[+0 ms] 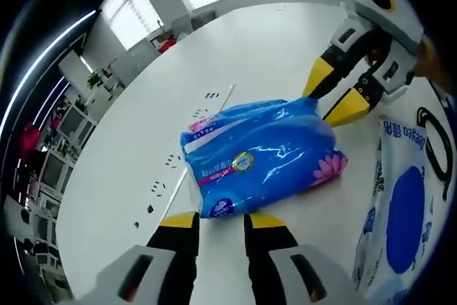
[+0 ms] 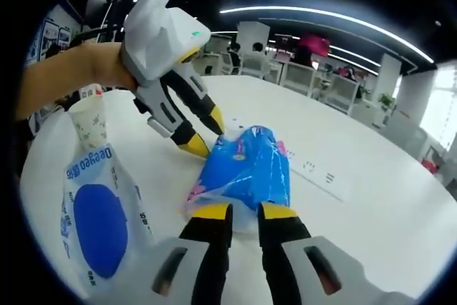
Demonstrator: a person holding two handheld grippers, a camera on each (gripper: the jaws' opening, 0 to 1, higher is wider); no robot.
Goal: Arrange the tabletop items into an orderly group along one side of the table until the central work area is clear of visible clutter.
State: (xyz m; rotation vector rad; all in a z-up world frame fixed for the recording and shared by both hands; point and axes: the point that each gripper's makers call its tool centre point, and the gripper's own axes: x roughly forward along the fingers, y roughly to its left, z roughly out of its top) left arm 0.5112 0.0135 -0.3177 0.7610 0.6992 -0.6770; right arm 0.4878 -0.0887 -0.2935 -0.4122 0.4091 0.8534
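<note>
Now both claws flank the crinkly blue plastic tissue pack (image 1: 260, 155) on the round white bench (image 1: 264, 48). Left claw (image 1: 221, 221) and right claw (image 2: 243, 211) are spread, touching opposite ends of it.

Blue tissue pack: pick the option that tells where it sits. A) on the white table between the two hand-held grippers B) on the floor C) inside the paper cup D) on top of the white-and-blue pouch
A: the blue tissue pack lies on the white table, with the left hand-held gripper at one end and the right hand-held gripper at the other.
</note>
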